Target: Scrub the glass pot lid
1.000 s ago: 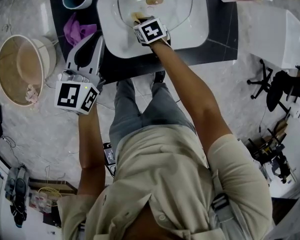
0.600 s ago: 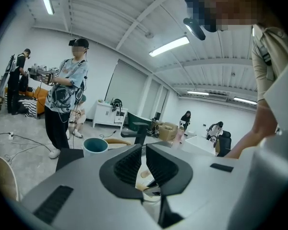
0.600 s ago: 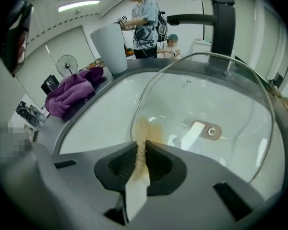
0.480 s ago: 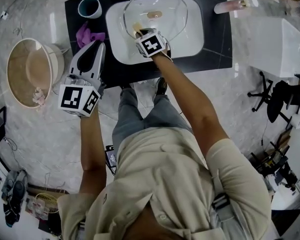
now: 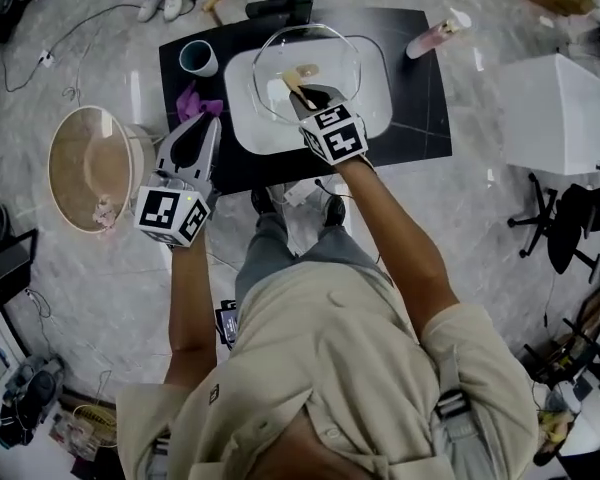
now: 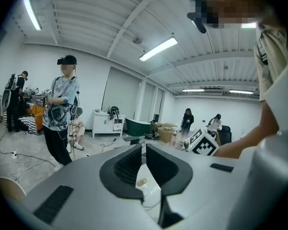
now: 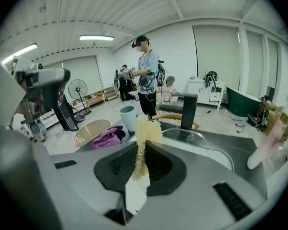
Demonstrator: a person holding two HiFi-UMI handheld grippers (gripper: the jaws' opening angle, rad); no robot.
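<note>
The right claw (image 7: 143, 150) is clamped on a pale, fibrous loofah scrubber (image 7: 145, 128), which stands up between its pads and sticks out past the tips. In the head view that scrubber reaches onto the glass pot lid (image 5: 330, 58), which lies in a white tray (image 5: 245, 118) on the black bench (image 5: 420, 108). Over the last second this claw has slid to the right along the lid's near edge and turned. The scrubber's tip, which was at the lid's near-left rim, now angles in close beside the knob (image 5: 305, 71). That reads as a scrubbing stroke working from the rim toward the centre, so the task looks under way, with much of the glass probably yet to be covered. The left claw (image 6: 144, 152) has its jaws drawn nearly together with nothing between them. It has kept its station off the tray's left side, just beside a purple cloth (image 5: 193, 101), taking no part. A teal cup (image 5: 198, 57) stands behind the cloth, and a pinkish bottle (image 5: 432, 34) lies at the bench's far right corner. No brand or wording can be read anywhere; the bottle is too small to show a label, and the only print is the black-and-white square markers on the claws' cubes.
</note>
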